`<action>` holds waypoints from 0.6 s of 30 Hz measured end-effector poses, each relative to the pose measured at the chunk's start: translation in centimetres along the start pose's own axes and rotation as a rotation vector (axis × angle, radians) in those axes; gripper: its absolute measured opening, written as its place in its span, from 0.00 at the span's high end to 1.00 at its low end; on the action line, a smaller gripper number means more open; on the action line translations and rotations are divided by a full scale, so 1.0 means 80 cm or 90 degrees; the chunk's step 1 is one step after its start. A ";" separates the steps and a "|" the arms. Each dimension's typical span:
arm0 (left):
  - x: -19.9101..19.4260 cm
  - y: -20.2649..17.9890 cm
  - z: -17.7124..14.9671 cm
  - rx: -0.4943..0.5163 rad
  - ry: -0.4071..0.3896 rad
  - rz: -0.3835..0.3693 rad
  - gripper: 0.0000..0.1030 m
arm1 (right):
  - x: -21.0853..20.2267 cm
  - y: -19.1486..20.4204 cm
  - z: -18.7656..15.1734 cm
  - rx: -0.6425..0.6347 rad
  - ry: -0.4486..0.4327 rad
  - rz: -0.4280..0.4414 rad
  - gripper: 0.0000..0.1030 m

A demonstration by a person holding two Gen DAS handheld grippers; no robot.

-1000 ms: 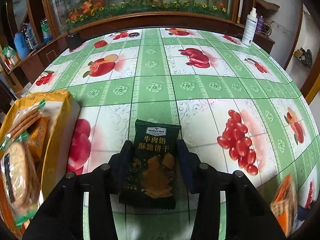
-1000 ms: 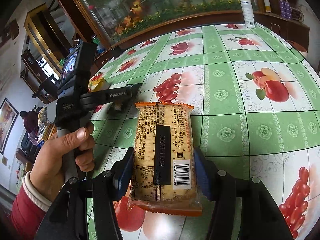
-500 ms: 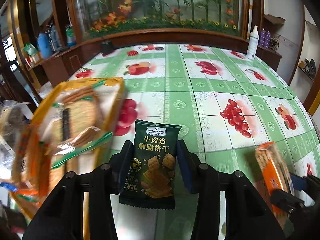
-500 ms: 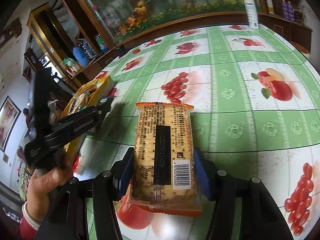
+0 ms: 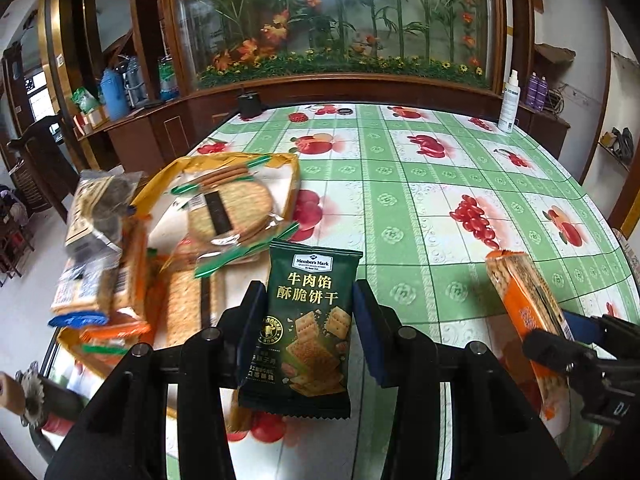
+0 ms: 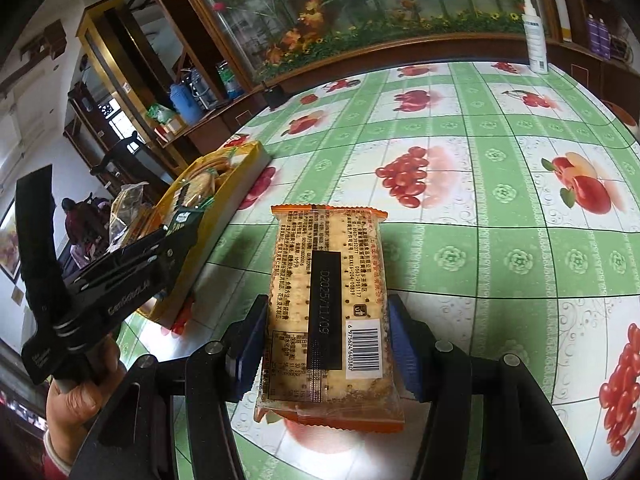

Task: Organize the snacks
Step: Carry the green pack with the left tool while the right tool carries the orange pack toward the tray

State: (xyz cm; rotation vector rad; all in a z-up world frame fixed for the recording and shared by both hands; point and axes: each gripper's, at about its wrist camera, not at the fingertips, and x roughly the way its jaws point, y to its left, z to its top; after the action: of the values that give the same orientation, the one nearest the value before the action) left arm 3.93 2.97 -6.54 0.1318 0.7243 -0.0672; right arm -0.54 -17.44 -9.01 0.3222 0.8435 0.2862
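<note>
Table (image 5: 420, 208), round, covered in a green-and-white fruit-print cloth: more of its near left edge is being shown in the left wrist view than a second ago, the camera having swung toward the box.

Yellow box (image 5: 294, 172), open-topped, at the table's left edge: now being seen in full where only a corner was showing before. It is being filled with round crackers in clear wrap, a long cracker sleeve and several blurred packets piled at its near end.

Orange cracker pack (image 6: 328, 316), transparent, printed "D2025/11/09" on a black strip, with a barcode label: being held above the cloth, clamped between the blue pads of the right gripper (image 6: 326, 344), unchanged in the grip.

Dark green packet (image 5: 308, 328), marked "Member's Mark" with Chinese characters and pictured square biscuits: being carried upright by the left gripper (image 5: 310, 332), jaws closed on its sides, now just beside the box.

White spray bottle (image 5: 509, 102): being left standing at the far right edge.
</note>
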 end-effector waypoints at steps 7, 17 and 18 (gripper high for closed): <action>-0.015 0.014 -0.011 -0.006 -0.008 0.010 0.59 | 0.001 0.013 0.000 -0.012 0.000 0.010 0.43; -0.029 0.038 -0.022 -0.019 -0.013 0.020 0.58 | 0.004 0.037 0.005 -0.034 -0.001 0.024 0.43; -0.030 0.039 -0.022 -0.020 -0.014 0.021 0.58 | 0.004 0.040 0.006 -0.037 -0.001 0.026 0.43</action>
State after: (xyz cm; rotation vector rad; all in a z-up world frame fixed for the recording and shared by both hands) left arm 1.33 6.37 -5.95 0.1126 0.7010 -0.0253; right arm -0.35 -14.47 -7.73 0.2852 0.8259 0.3476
